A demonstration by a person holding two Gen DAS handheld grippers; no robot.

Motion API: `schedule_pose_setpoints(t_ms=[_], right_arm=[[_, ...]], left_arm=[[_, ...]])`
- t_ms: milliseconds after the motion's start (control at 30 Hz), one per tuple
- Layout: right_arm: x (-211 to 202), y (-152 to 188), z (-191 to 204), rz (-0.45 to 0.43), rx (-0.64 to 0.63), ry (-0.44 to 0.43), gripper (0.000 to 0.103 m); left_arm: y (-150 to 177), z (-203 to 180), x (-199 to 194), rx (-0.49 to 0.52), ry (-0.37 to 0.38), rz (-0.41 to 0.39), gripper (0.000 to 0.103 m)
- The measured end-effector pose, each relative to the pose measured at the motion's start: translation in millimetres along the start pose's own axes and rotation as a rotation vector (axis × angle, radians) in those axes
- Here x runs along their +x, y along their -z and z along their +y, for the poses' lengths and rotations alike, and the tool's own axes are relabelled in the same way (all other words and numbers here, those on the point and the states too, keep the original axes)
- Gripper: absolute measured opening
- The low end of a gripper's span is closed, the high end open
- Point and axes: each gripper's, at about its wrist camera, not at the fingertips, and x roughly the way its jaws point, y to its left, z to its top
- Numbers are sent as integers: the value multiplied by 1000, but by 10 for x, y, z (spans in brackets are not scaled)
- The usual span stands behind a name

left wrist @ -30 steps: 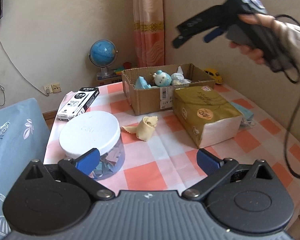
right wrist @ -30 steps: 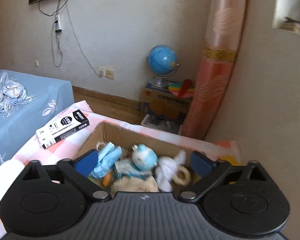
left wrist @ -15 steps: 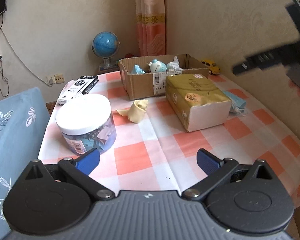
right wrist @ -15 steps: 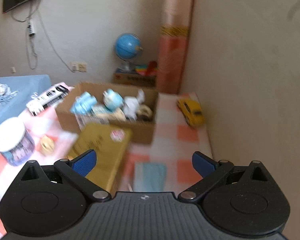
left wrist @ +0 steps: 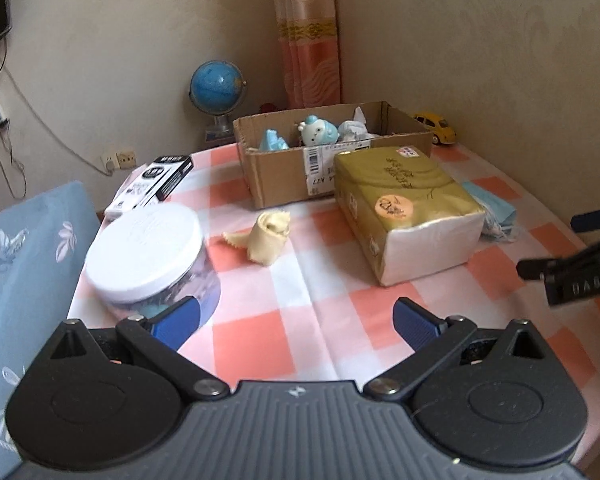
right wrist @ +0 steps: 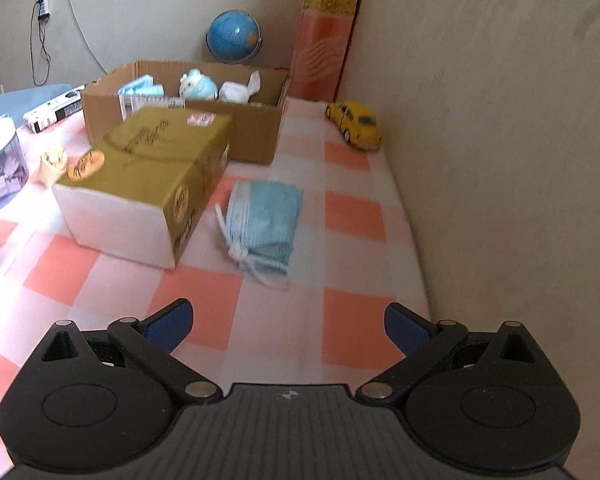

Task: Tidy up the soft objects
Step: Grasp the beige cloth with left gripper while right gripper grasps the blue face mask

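A cardboard box [left wrist: 284,172] at the table's far side holds several soft toys, among them a blue round plush [left wrist: 318,132]; it also shows in the right wrist view [right wrist: 256,128]. A rolled cream cloth [left wrist: 270,236] lies in front of the box. A folded blue face mask [right wrist: 266,220] lies right of a gold tissue pack [left wrist: 404,200]. My left gripper [left wrist: 296,320] is open and empty near the table's front edge. My right gripper [right wrist: 286,322] is open and empty, low over the table, short of the mask.
A clear jar with a white lid [left wrist: 148,248] stands front left. A black-and-white carton [left wrist: 156,182] lies behind it. A yellow toy car [right wrist: 356,124] sits by the wall. A globe [left wrist: 218,88] stands behind the table. A blue bed [left wrist: 24,260] is at left.
My right gripper has come down from above the box to low over the table's right side, facing the mask. My left gripper has drawn back a little from the table.
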Motion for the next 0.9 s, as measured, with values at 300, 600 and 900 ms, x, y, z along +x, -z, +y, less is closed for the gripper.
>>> schedule_pose_setpoints(t_ms=[300,600,900], right_arm=[[154,41,-43,30,33,-40,103],[187,-5,-52,31,41,-34,103],[185,-15,-116,16,77,-39,103]], left_arm=[[-188,-120,304,64,-32,7,80],[-429,-54,633,104,-71,11,55],[-499,-8,972,93,-119,43,43]])
